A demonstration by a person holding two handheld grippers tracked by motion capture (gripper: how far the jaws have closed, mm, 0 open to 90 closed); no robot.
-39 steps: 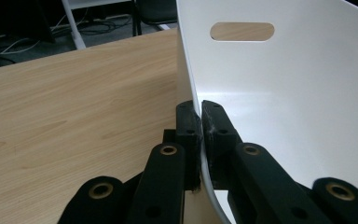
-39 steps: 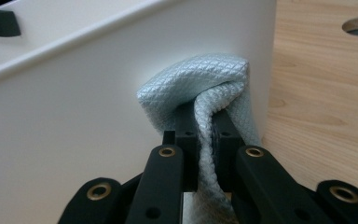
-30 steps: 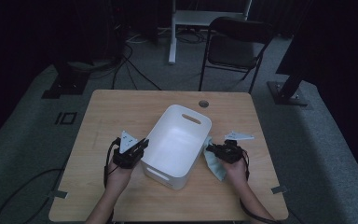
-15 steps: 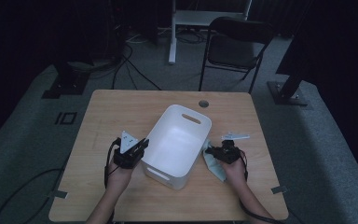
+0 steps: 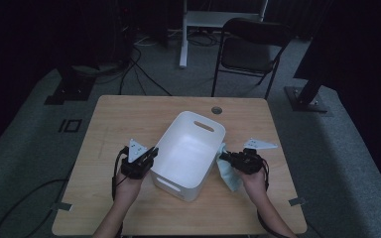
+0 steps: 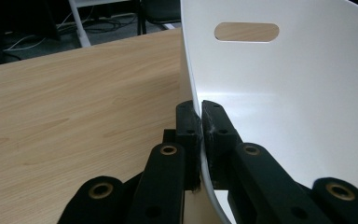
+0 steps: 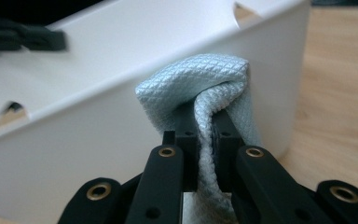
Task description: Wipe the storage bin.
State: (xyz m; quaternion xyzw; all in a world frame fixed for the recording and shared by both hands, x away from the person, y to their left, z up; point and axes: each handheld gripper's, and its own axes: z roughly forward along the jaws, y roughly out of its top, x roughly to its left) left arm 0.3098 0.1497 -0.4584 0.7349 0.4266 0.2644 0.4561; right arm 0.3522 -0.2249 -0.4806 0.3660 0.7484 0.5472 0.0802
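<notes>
Left tongs (image 6: 200, 121) pinching white tub (image 5: 191, 148) wall, mid-worktop (image 5: 129, 114). Right tongs (image 7: 204, 123) clamping pale blue cloth (image 7: 205, 79) just beside tub's side, near worktop's right edge.

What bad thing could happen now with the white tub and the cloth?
The left hand-held gripper pinches just the thin wall of the white tub, so the tub might tip or slip free if pulled. The right hand-held gripper holds the light blue cloth by a small fold close against the tub's outside; the cloth could slide out, or drag on the tub's side instead of going in.
</notes>
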